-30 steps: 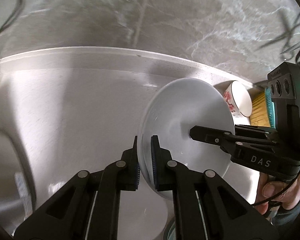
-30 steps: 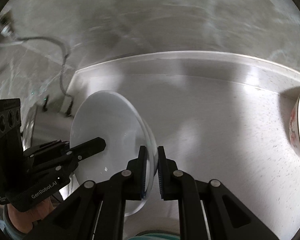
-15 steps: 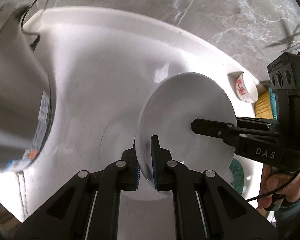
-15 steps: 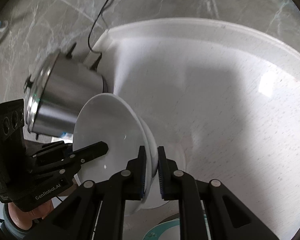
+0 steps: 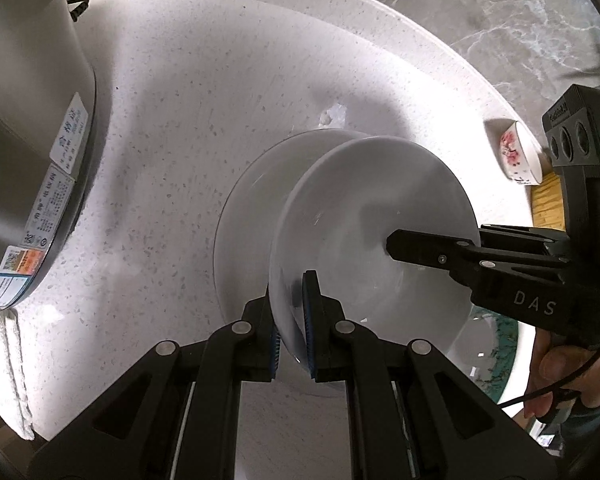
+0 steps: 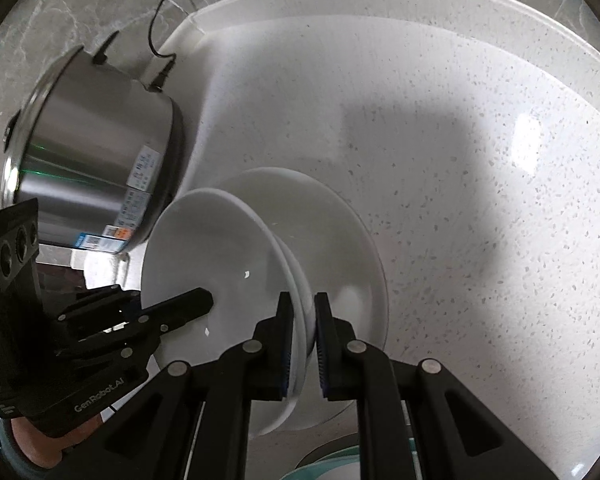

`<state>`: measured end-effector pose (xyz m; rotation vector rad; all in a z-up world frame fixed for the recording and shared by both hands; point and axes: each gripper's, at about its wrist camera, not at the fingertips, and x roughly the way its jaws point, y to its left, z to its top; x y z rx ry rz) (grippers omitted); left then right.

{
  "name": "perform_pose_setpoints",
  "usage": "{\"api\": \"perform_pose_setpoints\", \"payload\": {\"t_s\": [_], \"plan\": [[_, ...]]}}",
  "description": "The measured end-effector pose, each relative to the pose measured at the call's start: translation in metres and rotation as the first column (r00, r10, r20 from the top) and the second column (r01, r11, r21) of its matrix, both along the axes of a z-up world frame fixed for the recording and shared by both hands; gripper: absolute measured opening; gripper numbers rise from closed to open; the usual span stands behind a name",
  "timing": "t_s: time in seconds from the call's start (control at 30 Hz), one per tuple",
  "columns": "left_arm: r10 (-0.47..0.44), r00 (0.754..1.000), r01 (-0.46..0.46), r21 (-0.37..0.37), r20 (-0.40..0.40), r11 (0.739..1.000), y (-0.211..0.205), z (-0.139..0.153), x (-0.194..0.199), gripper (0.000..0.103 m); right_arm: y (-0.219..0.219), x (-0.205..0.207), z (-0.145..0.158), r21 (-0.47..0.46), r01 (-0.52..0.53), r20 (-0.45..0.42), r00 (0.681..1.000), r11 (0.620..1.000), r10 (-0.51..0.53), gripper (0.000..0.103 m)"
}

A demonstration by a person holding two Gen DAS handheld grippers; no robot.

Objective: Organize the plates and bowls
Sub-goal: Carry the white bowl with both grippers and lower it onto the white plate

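A white bowl [image 5: 372,232] hangs tilted just above a wide white plate [image 5: 248,216] that lies flat on the speckled counter. My left gripper [image 5: 292,320] is shut on the bowl's near rim. From the right, my right gripper [image 5: 392,244] clamps the opposite rim; a hand holds it. In the right wrist view the same bowl [image 6: 212,256] sits between the pads of my right gripper [image 6: 300,340], which is shut on its rim, with the plate [image 6: 348,240] behind it. My left gripper [image 6: 204,300] grips the far rim from the left. I cannot tell whether bowl and plate touch.
A steel electric cooker [image 5: 28,152] with labels and a cord stands at the left [image 6: 92,148]. A small flowered bowl [image 5: 516,152] and a wooden mat [image 5: 548,204] lie at the right edge. A teal-patterned plate [image 5: 496,344] sits near the bottom right. A white cloth [image 5: 8,360] lies beside the cooker.
Both grippers carried the bowl down and toward the cooker; it now hangs over the white plate on the counter. The grips have not changed.
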<state>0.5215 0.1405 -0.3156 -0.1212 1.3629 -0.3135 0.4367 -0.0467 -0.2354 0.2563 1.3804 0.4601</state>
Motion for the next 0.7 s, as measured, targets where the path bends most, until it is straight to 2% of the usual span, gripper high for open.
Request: {"api": "perform_pose_setpoints", "payload": {"t_s": [0.37,0.7], "plan": [[-0.004,1.0,0.004,0.01,-0.018,1.0,-0.013,-0.021,0.017,0.011,0.013,0.006,-0.009,-0.06,-0.02,0.017,1.0,0.998,0.021,0.012],[-0.009,1.0,0.009,0.044,-0.004,0.999,-0.019,-0.022,0.019,0.011,0.037,-0.004,-0.007,-0.232,-0.097,0.119,0.985,0.968,0.127,0.018]]}}
